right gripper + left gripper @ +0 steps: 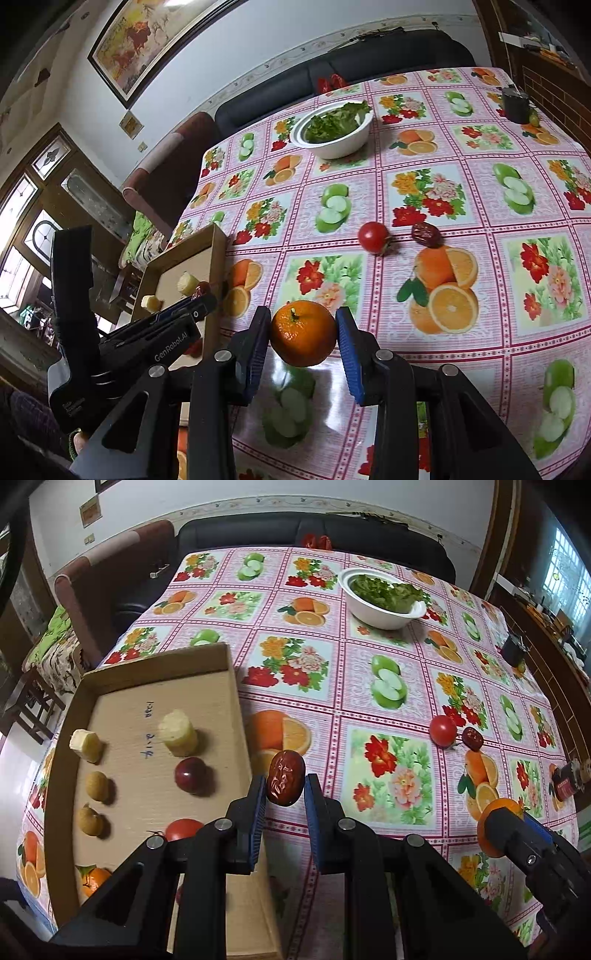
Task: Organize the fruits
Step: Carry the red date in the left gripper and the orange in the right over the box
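My left gripper is shut on a wrinkled red date, held just right of the cardboard tray's right wall. In the tray lie two pale cut fruit pieces, a dark red plum, two longans and a tomato. My right gripper is shut on a mandarin orange, lifted over the tablecloth; the left wrist view shows that orange at lower right. A loose tomato and a second date rest on the table beyond.
A white bowl of green leaves stands at the table's far side. A dark cup sits at the far right corner. A small dark jar is near the right edge. A black sofa runs behind the table.
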Demonstrator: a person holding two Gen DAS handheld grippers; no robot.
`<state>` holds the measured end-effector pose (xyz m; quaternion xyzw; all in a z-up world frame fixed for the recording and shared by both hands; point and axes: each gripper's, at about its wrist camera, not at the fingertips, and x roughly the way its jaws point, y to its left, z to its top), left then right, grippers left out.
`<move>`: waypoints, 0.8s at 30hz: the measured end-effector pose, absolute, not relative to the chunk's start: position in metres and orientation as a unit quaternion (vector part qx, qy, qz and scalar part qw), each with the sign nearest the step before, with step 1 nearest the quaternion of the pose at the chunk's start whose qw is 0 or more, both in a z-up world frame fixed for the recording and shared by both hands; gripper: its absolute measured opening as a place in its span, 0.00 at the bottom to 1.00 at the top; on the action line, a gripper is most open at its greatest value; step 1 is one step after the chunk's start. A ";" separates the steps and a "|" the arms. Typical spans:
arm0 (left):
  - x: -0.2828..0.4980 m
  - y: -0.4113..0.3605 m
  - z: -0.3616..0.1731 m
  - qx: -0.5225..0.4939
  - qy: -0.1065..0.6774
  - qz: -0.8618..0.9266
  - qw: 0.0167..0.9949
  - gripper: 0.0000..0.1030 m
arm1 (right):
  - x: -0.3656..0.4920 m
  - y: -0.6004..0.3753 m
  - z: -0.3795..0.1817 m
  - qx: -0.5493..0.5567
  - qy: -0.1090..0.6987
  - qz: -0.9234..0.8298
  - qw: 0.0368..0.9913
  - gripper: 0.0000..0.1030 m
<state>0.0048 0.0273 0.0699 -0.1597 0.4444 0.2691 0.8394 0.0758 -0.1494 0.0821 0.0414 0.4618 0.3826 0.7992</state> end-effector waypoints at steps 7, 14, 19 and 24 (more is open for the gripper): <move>-0.003 0.035 0.069 -0.165 0.443 0.273 0.838 0.18 | 0.069 -0.139 0.082 0.034 0.462 0.390 0.796 0.36; -0.009 0.043 0.068 -0.171 0.444 0.274 0.835 0.18 | 0.064 -0.132 0.080 0.029 0.465 0.395 0.792 0.36; -0.013 0.052 0.070 -0.174 0.443 0.281 0.834 0.18 | 0.062 -0.124 0.080 0.026 0.466 0.401 0.788 0.36; -0.021 0.068 0.071 -0.175 0.440 0.294 0.830 0.18 | 0.059 -0.111 0.081 0.020 0.466 0.409 0.784 0.36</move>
